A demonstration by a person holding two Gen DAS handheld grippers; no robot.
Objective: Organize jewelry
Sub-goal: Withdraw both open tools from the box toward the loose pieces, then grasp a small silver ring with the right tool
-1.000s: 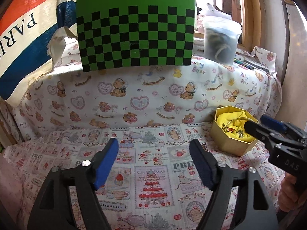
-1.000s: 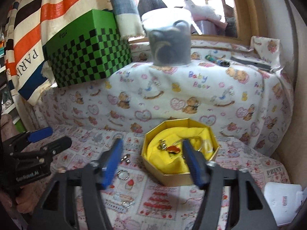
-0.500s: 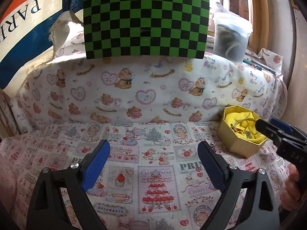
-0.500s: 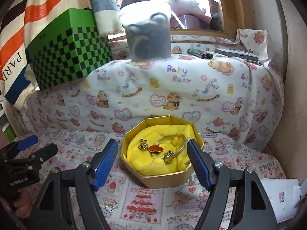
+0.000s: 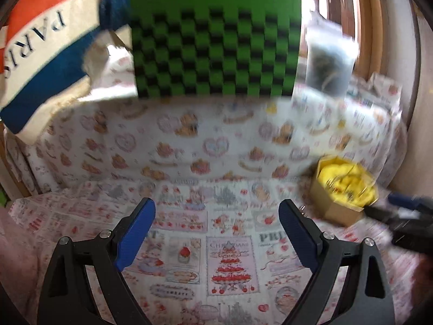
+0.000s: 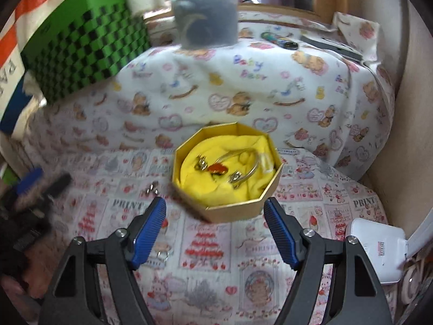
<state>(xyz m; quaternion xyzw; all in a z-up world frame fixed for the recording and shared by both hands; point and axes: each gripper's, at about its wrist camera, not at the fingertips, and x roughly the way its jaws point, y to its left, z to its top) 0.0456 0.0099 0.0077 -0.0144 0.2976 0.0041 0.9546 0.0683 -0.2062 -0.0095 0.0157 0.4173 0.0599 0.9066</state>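
A gold octagonal box lined with yellow cloth sits on the printed cloth. Inside lie a silver bangle, an orange charm and small metal pieces. My right gripper hovers just in front of the box, open and empty. Loose on the cloth lie a small metal piece left of the box and a ring by the left finger. My left gripper is open over bare cloth, empty, with the box to its right. The right gripper shows at the edge there.
A green checkered box and a lidded plastic tub stand on the raised ledge behind. A striped bag leans at the left. A white device lies at the right, near the wall. A pen rests on the ledge.
The left gripper's jaws have spread wider. The right gripper has tipped downward, so the gold box now sits higher in its view, beyond the fingertips. Both views are blurred now.
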